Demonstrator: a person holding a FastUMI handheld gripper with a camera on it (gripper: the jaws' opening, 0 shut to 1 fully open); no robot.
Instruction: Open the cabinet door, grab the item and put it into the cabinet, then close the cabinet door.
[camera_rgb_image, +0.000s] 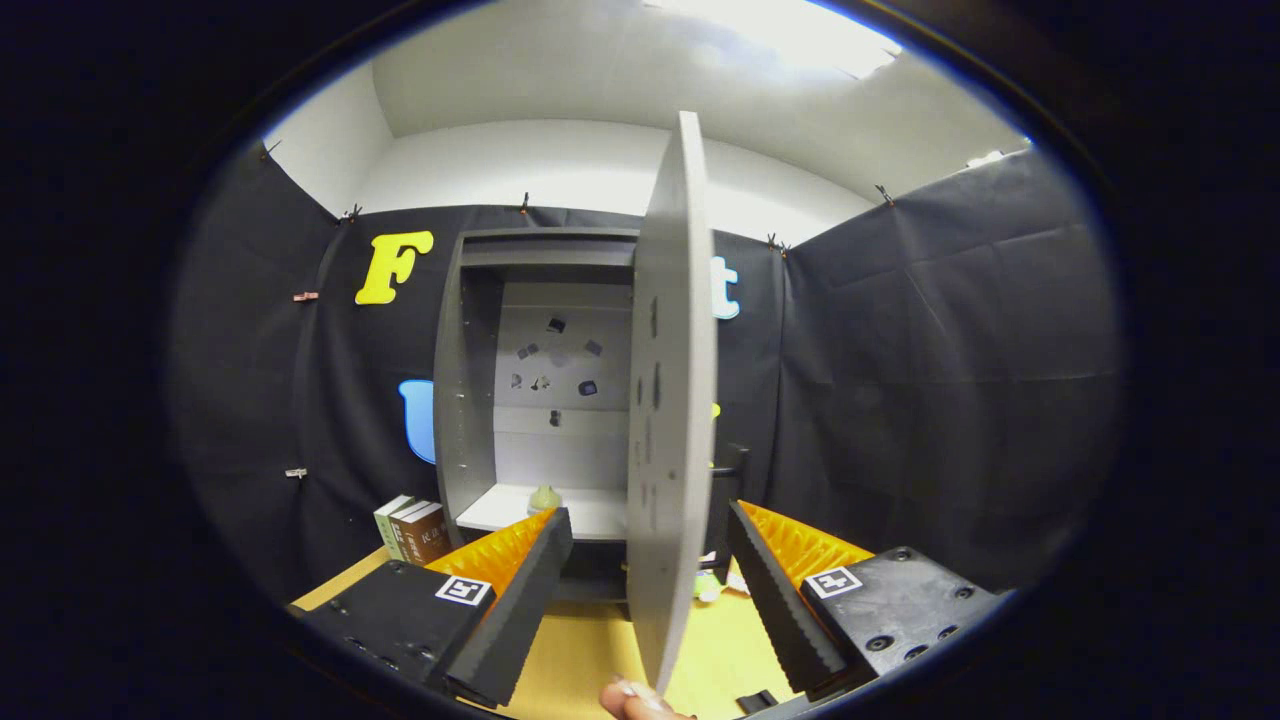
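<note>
Item one on my feed: the cabinet (470, 400), grey, tall and standing on the desk (590, 650) against the black cloth wall, its pale back panel dotted with small dark marks. Item two: the cabinet door (672, 400), a flat grey slab swung out toward me and seen nearly edge-on, with a row of small dark holes down its inner face and a dark handle (730, 470) showing just past its right side. Item three: a small pale green item (545, 498), rounded, sitting on the cabinet's white bottom shelf (590, 512), beyond the left finger. Item four: my hand-held gripper (650, 590), fingers spread wide, one on either side of the door's lower edge, neither pressing on it as far as I can see. Item five: a fingertip (632, 700) at the door's bottom corner. Item six: two books (412, 530) upright on the desk, just left of the cabinet.
</note>
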